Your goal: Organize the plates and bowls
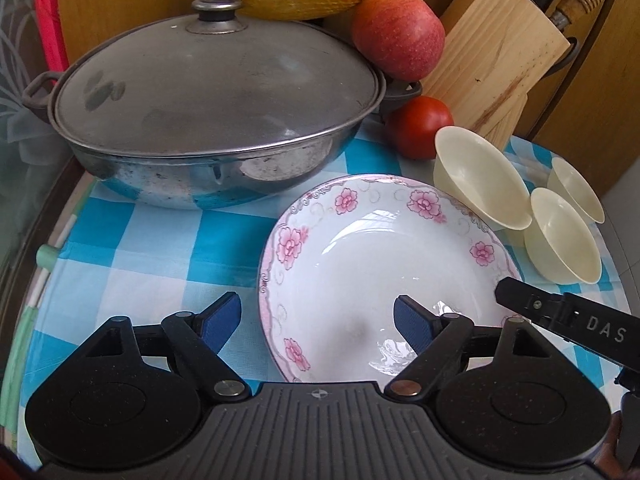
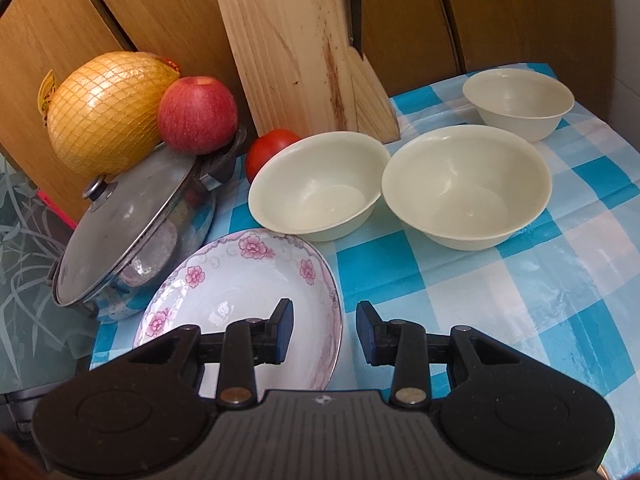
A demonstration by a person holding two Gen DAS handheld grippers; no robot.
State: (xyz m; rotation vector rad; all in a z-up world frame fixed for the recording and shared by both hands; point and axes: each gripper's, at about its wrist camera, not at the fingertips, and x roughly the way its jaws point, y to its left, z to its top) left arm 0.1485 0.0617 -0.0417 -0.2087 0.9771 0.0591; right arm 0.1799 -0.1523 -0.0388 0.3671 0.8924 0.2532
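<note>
A white plate with pink flowers (image 1: 360,256) lies on the blue checked cloth; it also shows in the right wrist view (image 2: 240,280). Three cream bowls stand right of it: one near the tomato (image 2: 316,188), one in the middle (image 2: 466,188), one at the back (image 2: 520,100). My left gripper (image 1: 316,320) is open, its jaws straddling the plate's left rim. My right gripper (image 2: 324,328) is open, straddling the plate's right rim; its finger shows in the left wrist view (image 1: 520,296).
A lidded steel wok (image 1: 200,120) stands left of the plate. A pomelo (image 2: 104,112), an apple (image 2: 196,114) and a tomato (image 2: 268,148) sit behind. A wooden knife block (image 2: 304,52) stands against wooden boards. The table edge runs at the left.
</note>
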